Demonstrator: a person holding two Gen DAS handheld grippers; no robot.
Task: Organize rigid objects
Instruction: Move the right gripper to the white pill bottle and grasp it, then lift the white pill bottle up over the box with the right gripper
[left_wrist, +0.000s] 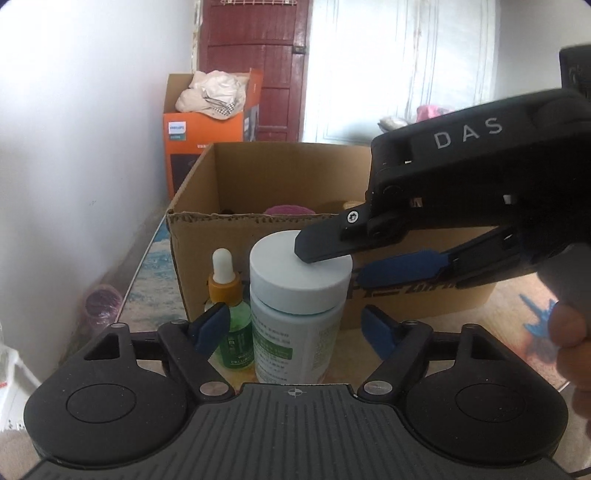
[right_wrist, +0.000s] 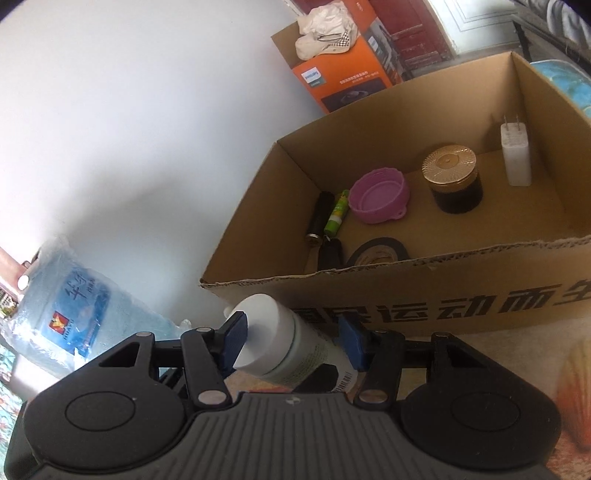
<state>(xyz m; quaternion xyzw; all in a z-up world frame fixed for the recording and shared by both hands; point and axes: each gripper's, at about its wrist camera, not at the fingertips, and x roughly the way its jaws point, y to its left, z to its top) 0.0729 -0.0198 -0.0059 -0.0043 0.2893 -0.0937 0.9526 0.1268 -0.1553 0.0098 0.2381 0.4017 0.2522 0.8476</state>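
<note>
A white pill bottle (left_wrist: 295, 314) with a broad pale cap and a green-and-white label stands upright just in front of the cardboard box (right_wrist: 424, 295). A green dropper bottle (left_wrist: 231, 317) with an orange collar and white bulb stands touching its left side. Inside the box lie a purple lid (right_wrist: 378, 195), a gold-capped dark jar (right_wrist: 452, 177), a white charger (right_wrist: 515, 155), a tape roll (right_wrist: 376, 254), and small tubes.

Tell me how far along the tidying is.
Already in the cardboard box: charger, dark jar, purple lid, tape roll. In hand: the white-capped bottle, between both grippers' fingers; the right gripper straddles its cap. Left: that bottle and the green dropper bottle.
</note>
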